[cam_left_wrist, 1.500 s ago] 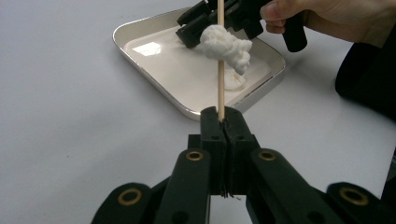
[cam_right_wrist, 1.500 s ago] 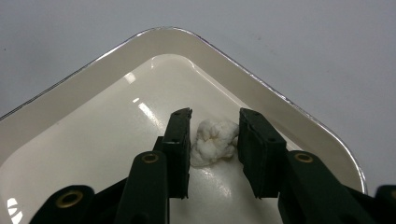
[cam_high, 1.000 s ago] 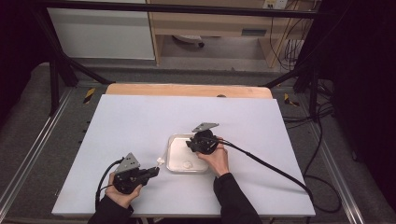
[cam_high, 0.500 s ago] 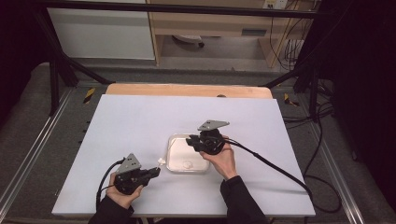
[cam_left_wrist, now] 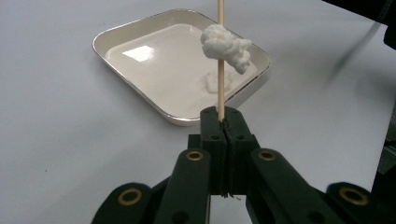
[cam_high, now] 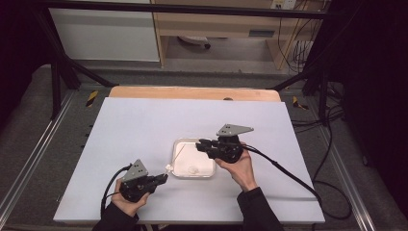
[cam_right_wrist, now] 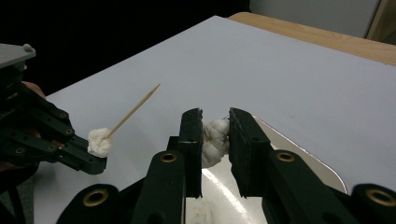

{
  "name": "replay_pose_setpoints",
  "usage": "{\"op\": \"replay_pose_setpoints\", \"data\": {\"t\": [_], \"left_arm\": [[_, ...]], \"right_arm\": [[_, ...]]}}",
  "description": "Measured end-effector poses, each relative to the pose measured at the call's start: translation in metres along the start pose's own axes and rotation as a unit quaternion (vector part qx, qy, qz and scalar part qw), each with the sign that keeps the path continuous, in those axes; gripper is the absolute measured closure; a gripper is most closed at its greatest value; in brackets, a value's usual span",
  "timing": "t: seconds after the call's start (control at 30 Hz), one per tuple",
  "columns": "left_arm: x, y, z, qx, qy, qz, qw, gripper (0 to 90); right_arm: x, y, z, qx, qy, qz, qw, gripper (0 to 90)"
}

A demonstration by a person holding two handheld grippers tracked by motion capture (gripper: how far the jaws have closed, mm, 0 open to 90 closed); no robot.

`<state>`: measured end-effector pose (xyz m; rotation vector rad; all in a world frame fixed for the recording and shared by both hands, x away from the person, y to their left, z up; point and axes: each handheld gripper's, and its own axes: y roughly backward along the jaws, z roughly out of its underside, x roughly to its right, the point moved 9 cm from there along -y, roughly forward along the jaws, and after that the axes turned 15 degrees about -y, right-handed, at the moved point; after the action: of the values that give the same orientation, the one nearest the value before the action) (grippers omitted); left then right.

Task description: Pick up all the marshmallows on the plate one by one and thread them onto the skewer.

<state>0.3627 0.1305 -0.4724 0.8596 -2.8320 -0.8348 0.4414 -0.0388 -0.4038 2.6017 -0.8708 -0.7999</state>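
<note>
Left gripper view: a wooden skewer [cam_left_wrist: 219, 70] threaded with a white marshmallow piece [cam_left_wrist: 226, 46] was seen clamped upright in the closed left tool [cam_left_wrist: 223, 122] beside a white tray [cam_left_wrist: 140, 32] on the worktop [cam_left_wrist: 56, 140], while another white piece [cam_right_wrist: 214, 140] was pinched by the right tool [cam_right_wrist: 215, 135] above the tray.

Black sleeves; black fingers [cam_right_wrist: 191, 140] with brass-ringed screws, black cables.

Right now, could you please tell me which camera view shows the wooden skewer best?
The left gripper view: the skewer rises close up from the shut left tool, through a white lump. The right gripper view shows it farther off; the high view, as a faint line.
</note>
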Motion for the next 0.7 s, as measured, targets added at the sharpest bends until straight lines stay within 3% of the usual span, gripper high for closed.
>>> {"op": "replay_pose_setpoints", "data": {"t": [0.37, 0.7], "left_arm": [[0.010, -0.004, -0.006, 0.018, -0.012, 0.006, 0.9997, 88.4], [0.025, -0.010, -0.012, 0.030, -0.024, 0.009, 0.9992, 88.4]], "right_arm": [[-0.005, 0.025, -0.006, 0.024, -0.016, -0.025, 0.9993, 75.3], [-0.019, 0.033, -0.015, 0.042, -0.040, -0.072, 0.9957, 75.1]]}}
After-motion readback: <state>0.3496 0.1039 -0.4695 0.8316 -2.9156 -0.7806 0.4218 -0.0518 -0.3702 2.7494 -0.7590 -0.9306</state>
